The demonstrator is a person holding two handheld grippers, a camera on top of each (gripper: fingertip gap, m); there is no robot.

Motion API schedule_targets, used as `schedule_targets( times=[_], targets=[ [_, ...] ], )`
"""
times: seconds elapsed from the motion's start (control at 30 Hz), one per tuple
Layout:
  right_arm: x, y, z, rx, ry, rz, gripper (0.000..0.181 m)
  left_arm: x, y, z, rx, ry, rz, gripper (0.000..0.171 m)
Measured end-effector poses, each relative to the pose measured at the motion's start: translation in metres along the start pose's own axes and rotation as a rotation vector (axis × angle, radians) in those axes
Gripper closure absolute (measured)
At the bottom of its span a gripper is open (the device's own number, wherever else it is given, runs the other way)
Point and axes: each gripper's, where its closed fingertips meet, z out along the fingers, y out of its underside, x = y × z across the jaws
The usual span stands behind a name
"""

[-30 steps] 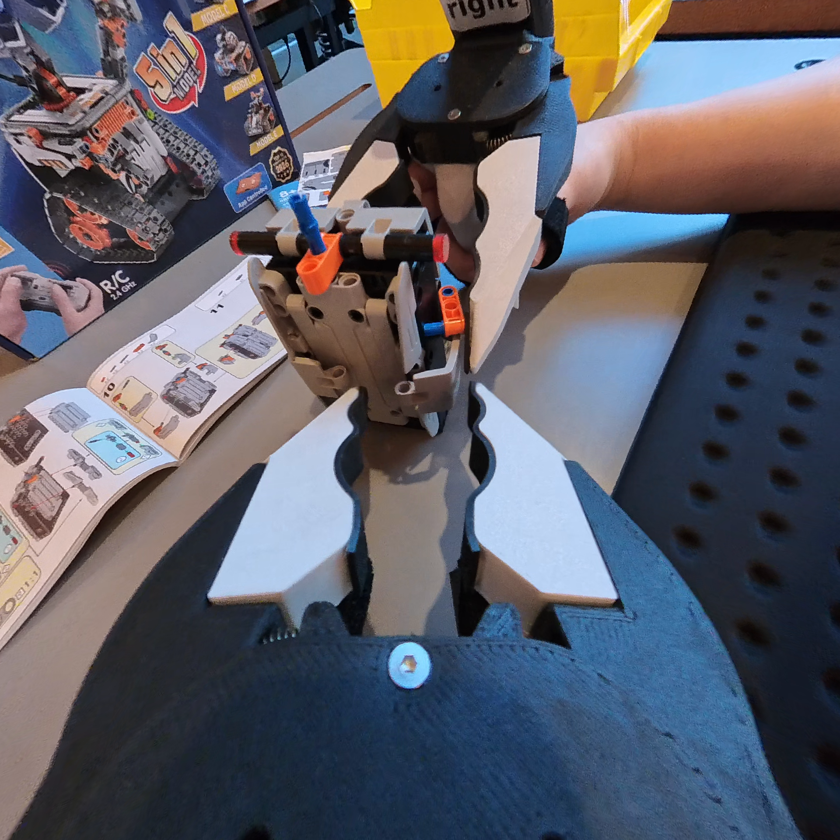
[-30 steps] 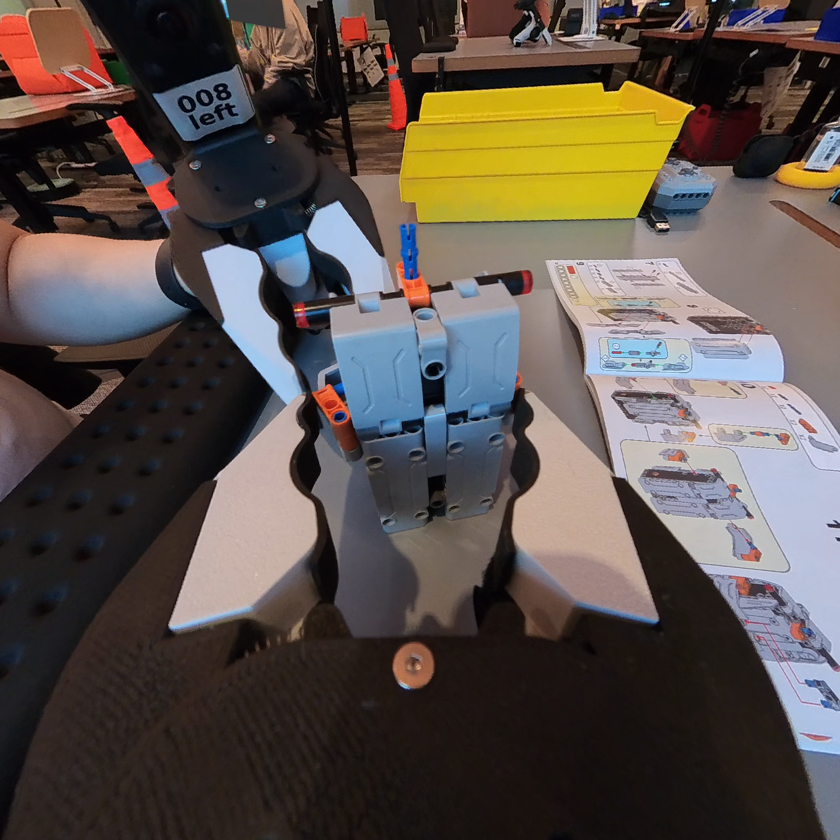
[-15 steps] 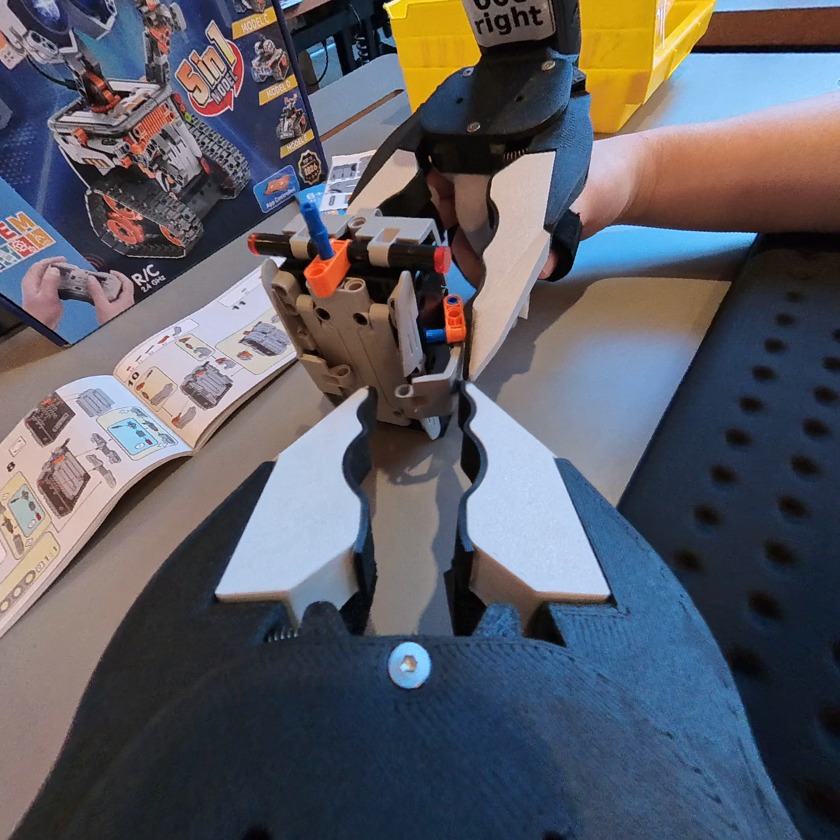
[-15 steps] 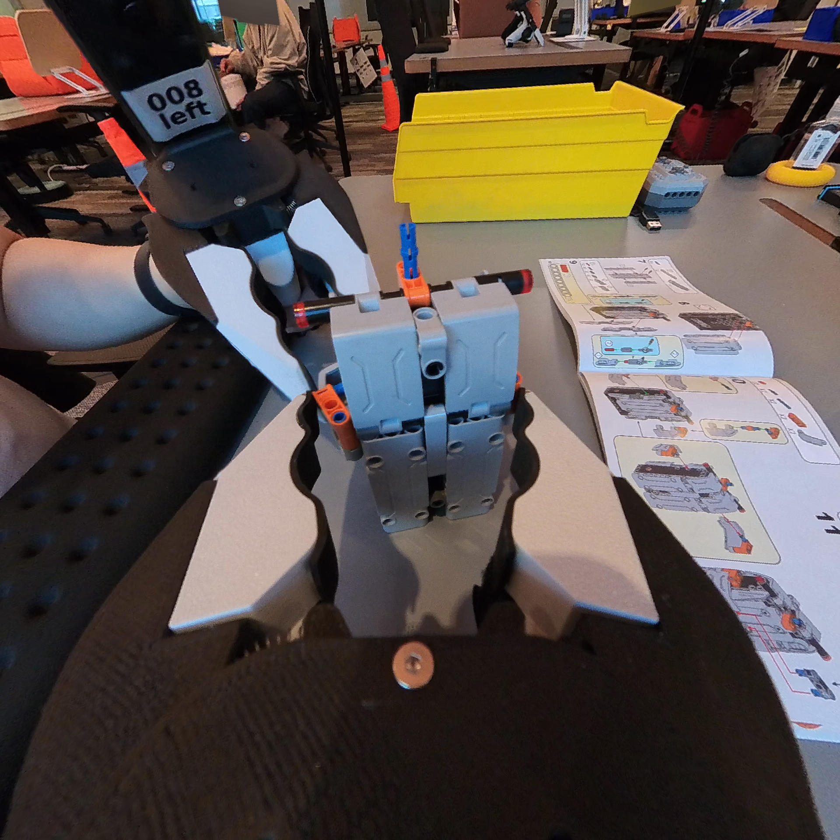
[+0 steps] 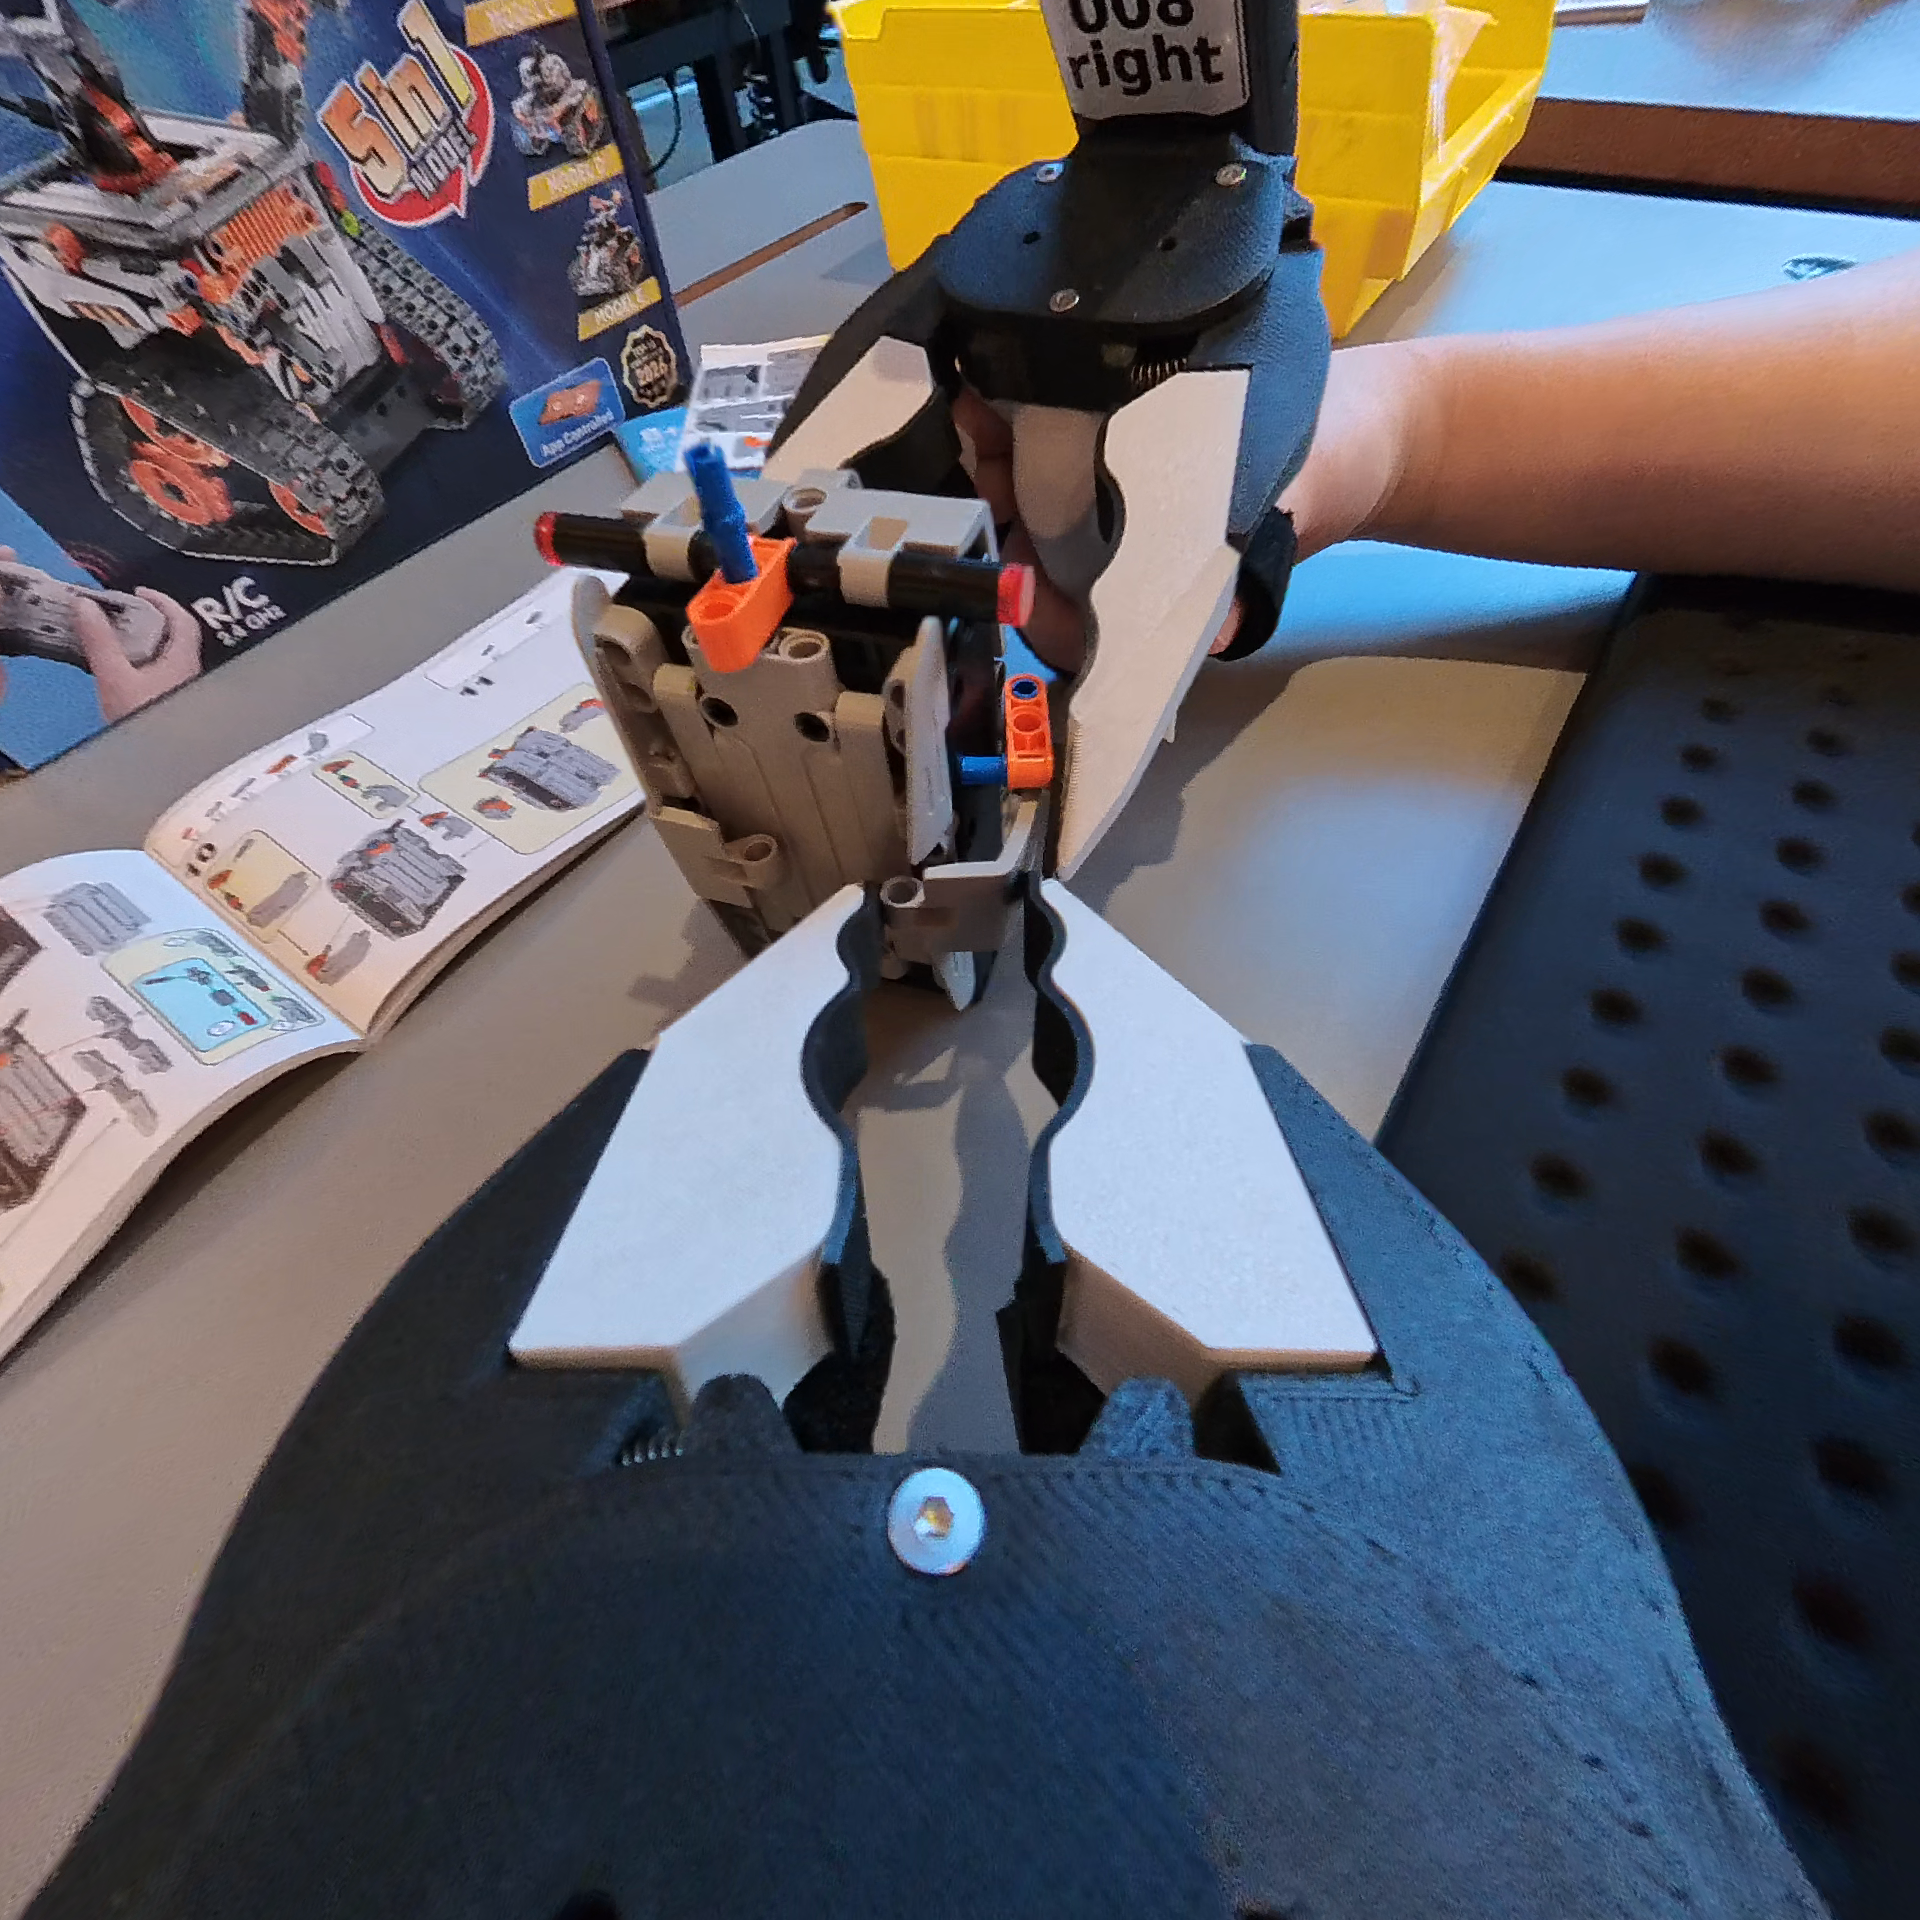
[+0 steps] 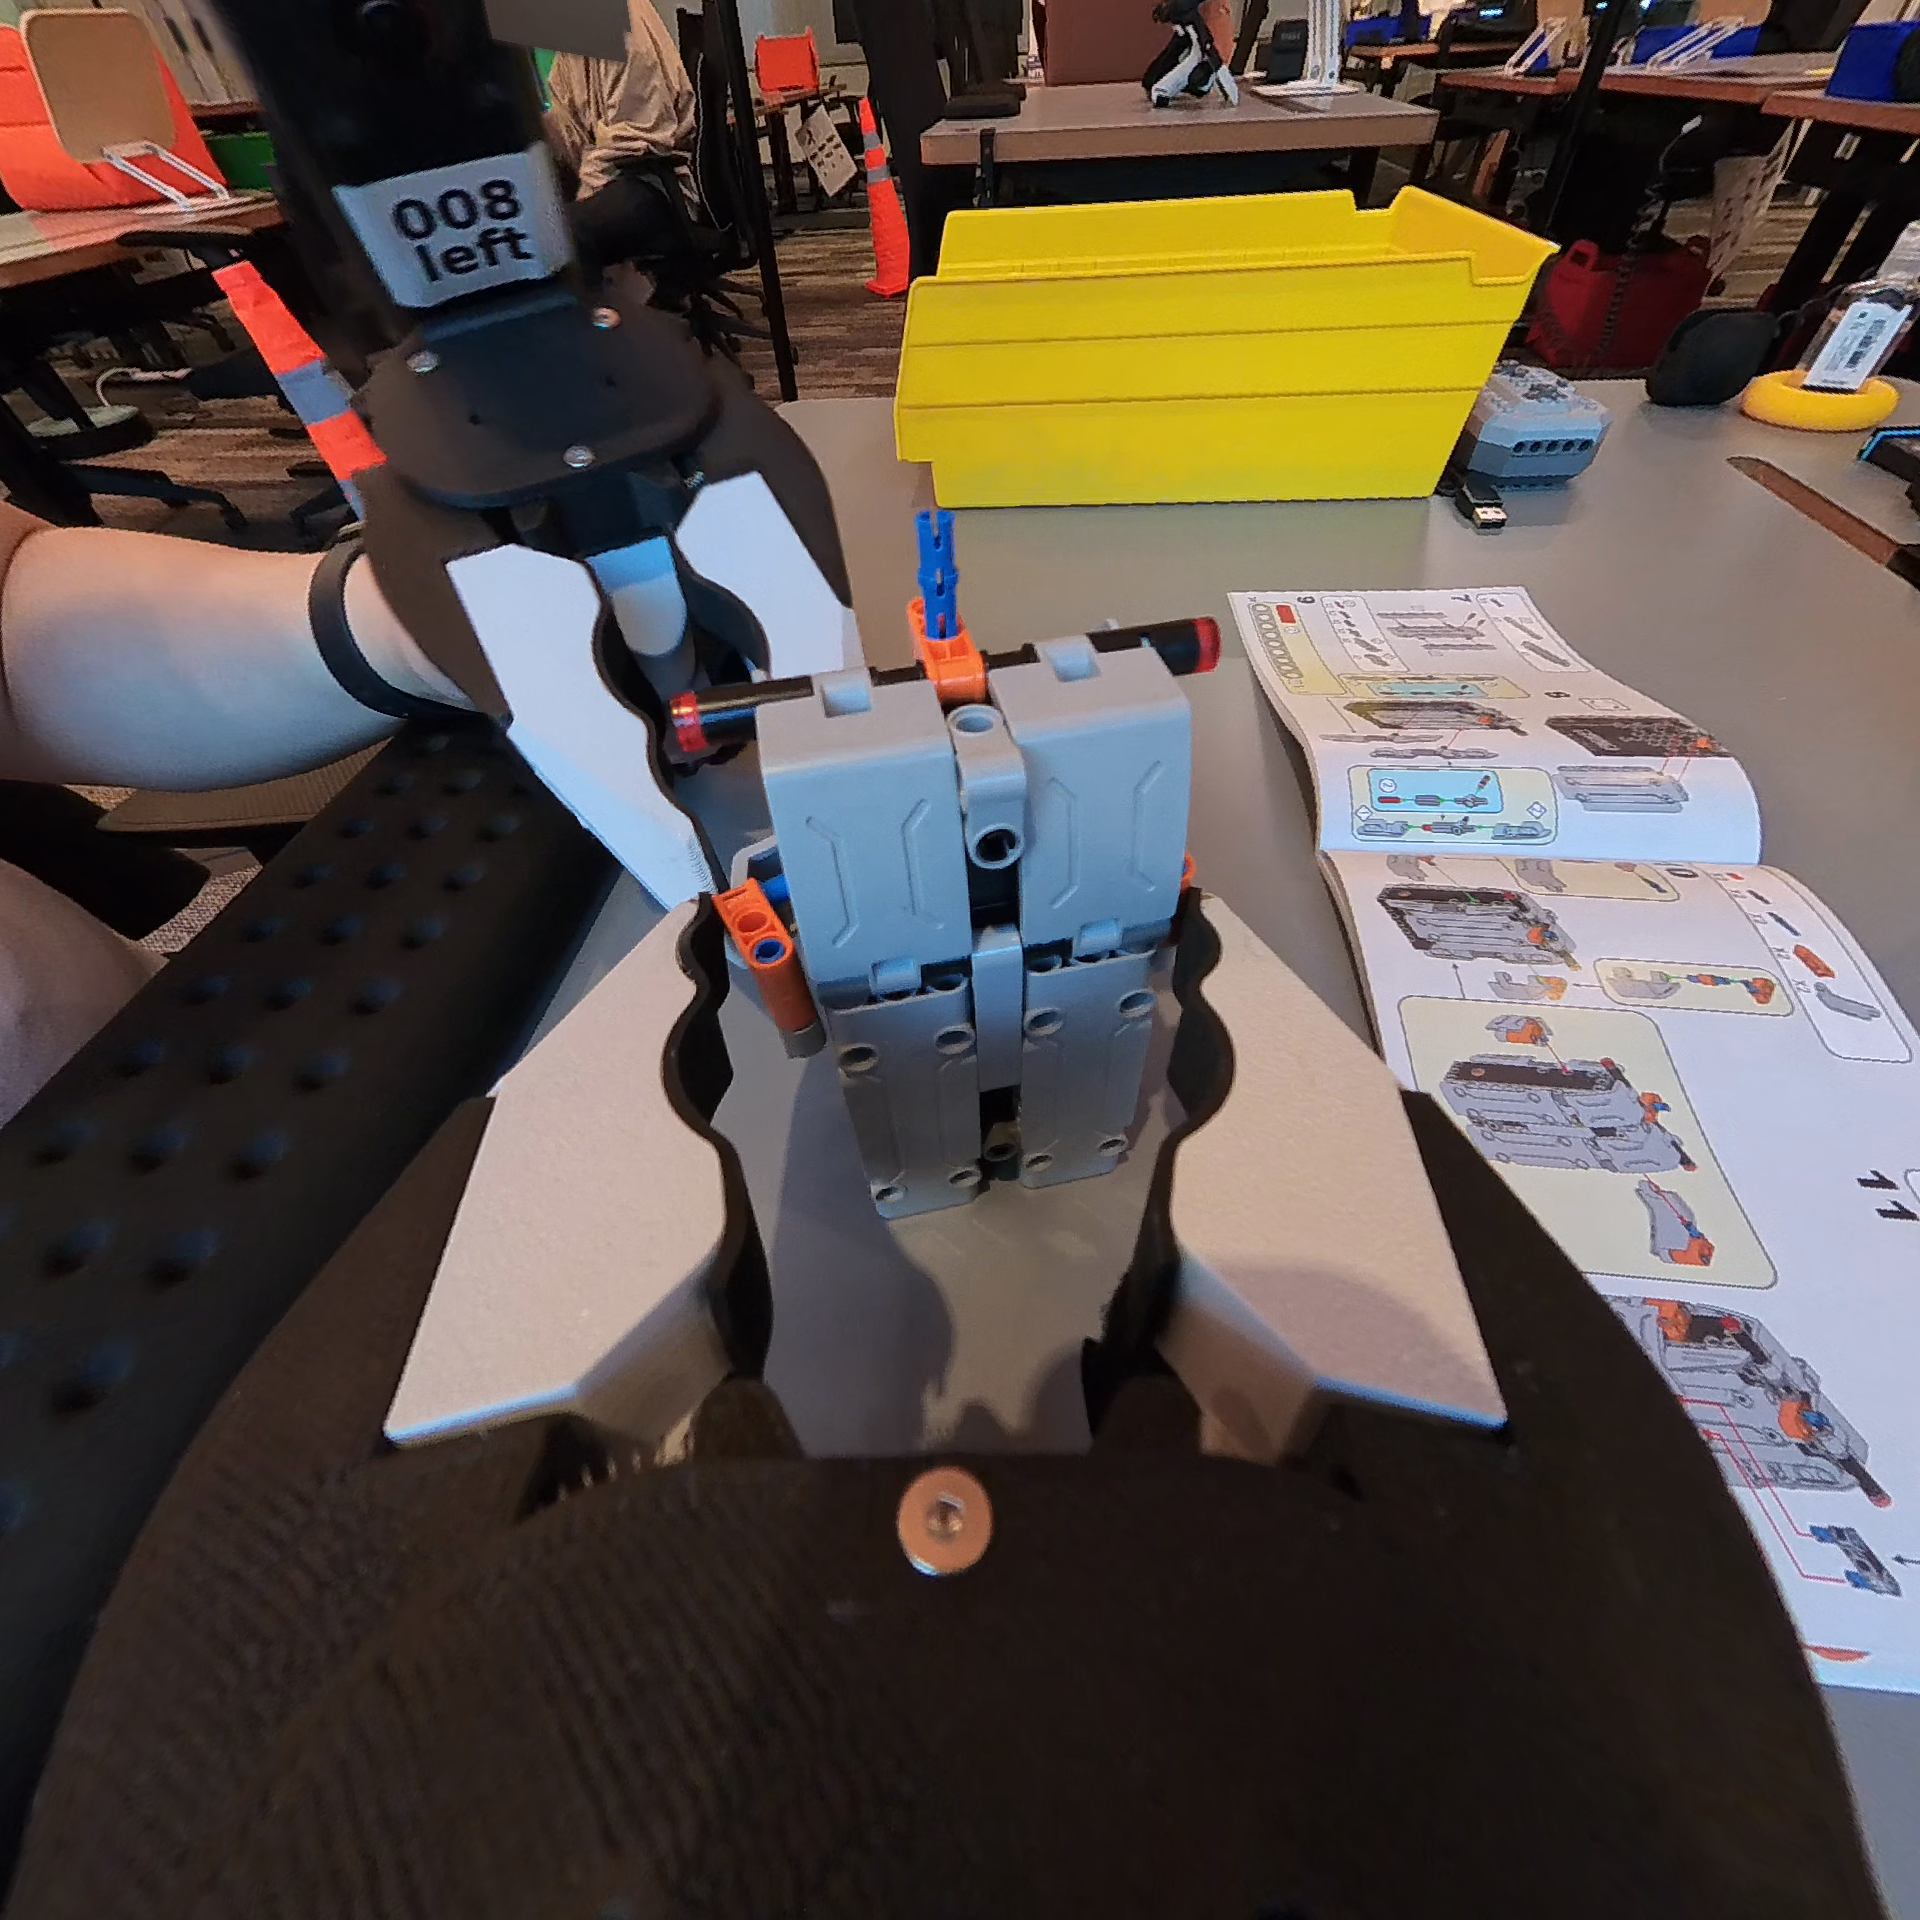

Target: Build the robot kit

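Observation:
A grey brick assembly (image 6: 883, 810) stands upright between both grippers. A black axle with red ends (image 6: 1091, 649) runs across its top, with an orange connector and a blue pin (image 6: 935, 561) sticking up. My right gripper (image 6: 943, 920) is shut on the assembly's two sides. In the left wrist view its white fingers (image 5: 1143, 623) flank the assembly (image 5: 790, 748) from behind. My left gripper (image 5: 945, 914) has closed on the assembly's lower corner, below a small orange piece (image 5: 1029, 727). The assembly's base is hidden behind the fingers.
An open instruction booklet (image 6: 1558, 935) lies on the grey table beside the assembly. A blue toy box (image 5: 260, 312) stands behind the booklet (image 5: 312, 862). A yellow bin (image 6: 1195, 353) and a grey hub (image 6: 1538, 426) sit farther back. A black perforated mat (image 5: 1714, 1039) covers the other side. The tips of both grippers are at nearly the same place.
My left gripper has moved forward and its fingers have narrowed around the assembly's lower corner. The right gripper keeps its hold and has barely moved.

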Motion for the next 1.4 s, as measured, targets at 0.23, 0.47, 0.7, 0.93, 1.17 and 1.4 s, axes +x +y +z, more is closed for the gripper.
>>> schedule_targets(
  times=[0.23,0.47,0.7,0.93,1.17,1.4],
  targets=[
    [-0.0025,-0.0003,0.0,0.003,-0.018,0.008,0.095,0.0041,0.0001,-0.001,0.008,0.115,-0.093,0.147],
    [-0.0025,0.0005,-0.0012,-0.001,-0.026,0.001,0.097,0.0028,0.0009,-0.0032,-0.005,0.169,-0.06,0.147],
    [-0.0046,-0.0001,-0.0001,0.003,-0.041,0.007,0.091,0.0048,-0.0007,-0.0017,-0.018,0.223,-0.059,0.147],
    [-0.0014,-0.0011,-0.0008,0.013,-0.035,0.026,0.094,0.0026,-0.0001,-0.0006,-0.022,0.214,-0.082,0.147],
    [-0.0014,-0.001,0.0007,0.011,-0.033,0.014,0.095,-0.0026,0.0026,-0.0008,-0.034,0.161,-0.086,0.147],
    [-0.0021,-0.0004,-0.001,0.008,-0.051,0.013,0.096,-0.0006,0.0024,-0.0021,-0.028,0.178,-0.08,0.147]
  ],
)
